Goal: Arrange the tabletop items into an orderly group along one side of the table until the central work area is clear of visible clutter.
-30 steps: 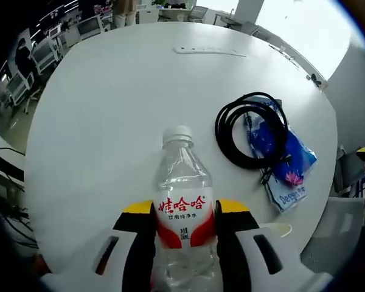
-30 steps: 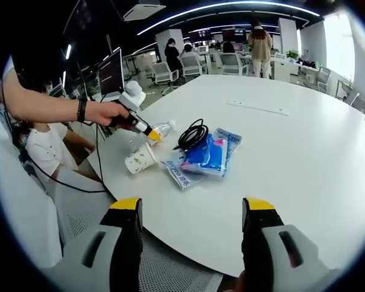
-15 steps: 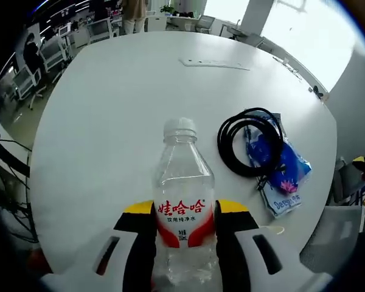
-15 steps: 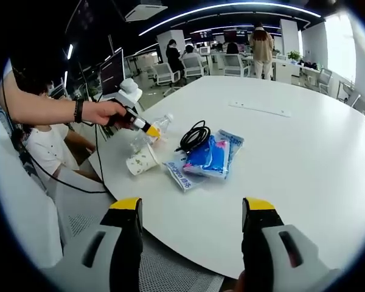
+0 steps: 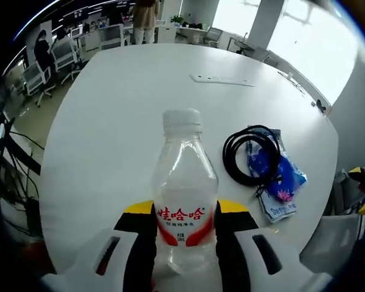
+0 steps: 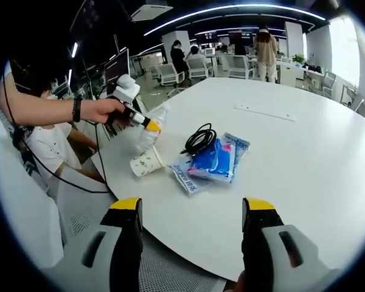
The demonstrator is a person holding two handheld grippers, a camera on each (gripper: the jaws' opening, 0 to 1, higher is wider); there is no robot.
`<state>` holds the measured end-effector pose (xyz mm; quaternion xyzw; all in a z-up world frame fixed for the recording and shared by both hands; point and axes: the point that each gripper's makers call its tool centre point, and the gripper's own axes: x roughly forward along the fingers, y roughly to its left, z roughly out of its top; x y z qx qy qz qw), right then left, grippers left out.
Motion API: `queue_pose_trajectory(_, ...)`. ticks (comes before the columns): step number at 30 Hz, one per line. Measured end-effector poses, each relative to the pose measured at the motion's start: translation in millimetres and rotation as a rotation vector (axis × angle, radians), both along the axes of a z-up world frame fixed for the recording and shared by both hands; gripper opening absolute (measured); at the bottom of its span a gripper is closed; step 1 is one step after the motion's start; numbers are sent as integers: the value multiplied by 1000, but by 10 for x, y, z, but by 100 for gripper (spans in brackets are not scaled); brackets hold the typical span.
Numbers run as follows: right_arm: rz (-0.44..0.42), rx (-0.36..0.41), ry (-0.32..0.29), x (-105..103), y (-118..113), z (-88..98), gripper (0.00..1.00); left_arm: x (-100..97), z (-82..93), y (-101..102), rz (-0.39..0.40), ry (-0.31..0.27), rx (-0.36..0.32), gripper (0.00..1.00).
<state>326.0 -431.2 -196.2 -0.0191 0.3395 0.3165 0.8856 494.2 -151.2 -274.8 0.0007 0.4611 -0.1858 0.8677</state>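
In the left gripper view, the left gripper [image 5: 185, 222] has its two jaws pressed on the sides of a clear water bottle [image 5: 184, 193]. The bottle stands straight up between the jaws. It has a white cap and a red and white label. In the right gripper view, the bottle [image 6: 151, 129] is held tilted over the near edge of the table, just above a paper cup [image 6: 146, 163] that lies on its side.

The right gripper [image 6: 193, 220] has its jaws wide apart with nothing between them. It hangs off the edge of the table, well apart from the things.

A big round white table [image 5: 128, 109] spreads out past the bottle. On it, to the right of the bottle, lies a coil of black cable [image 5: 250, 155]. The cable rests partly on a blue packet [image 5: 278, 174]. A flat white packet with blue writing [image 5: 277, 208] lies just beside the blue one, touching it. All these things sit near one side of the table. A flat strip [image 5: 221, 79] lies far off on the table top.

A person's hand [image 6: 102, 111] holds the left gripper, and a dark band sits on the wrist.
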Motion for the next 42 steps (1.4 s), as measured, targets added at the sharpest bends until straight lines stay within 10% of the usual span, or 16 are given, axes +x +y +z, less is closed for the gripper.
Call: queue_pose_trajectory(42,-1,7,-16,-43,0,16,65,-139,154,105,-36,-104,70,36)
